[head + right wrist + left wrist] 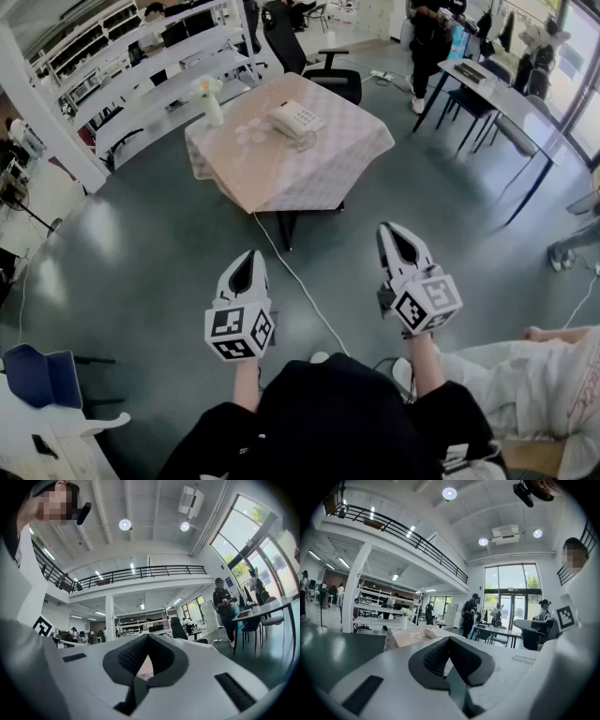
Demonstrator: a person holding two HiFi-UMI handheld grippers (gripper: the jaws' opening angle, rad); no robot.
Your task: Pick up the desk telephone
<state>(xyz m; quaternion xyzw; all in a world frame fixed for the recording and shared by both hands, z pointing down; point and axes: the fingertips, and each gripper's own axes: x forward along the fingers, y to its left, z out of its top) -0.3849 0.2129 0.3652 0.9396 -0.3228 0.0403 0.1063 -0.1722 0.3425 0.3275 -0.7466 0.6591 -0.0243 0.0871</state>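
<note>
A white desk telephone sits on a square table covered with a pale checked cloth, far ahead in the head view; in the left gripper view the telephone shows small on that table. Both grippers hang well short of the table over the dark floor. My left gripper is shut with nothing in it, its marker cube toward me. My right gripper is also shut and empty, a little farther forward. In both gripper views the jaws meet with only a thin slit between them.
A white vase with flowers stands at the table's left corner. A white cable runs across the floor from the table toward me. A black office chair is behind the table, white shelving to the left, a long desk with a person to the right.
</note>
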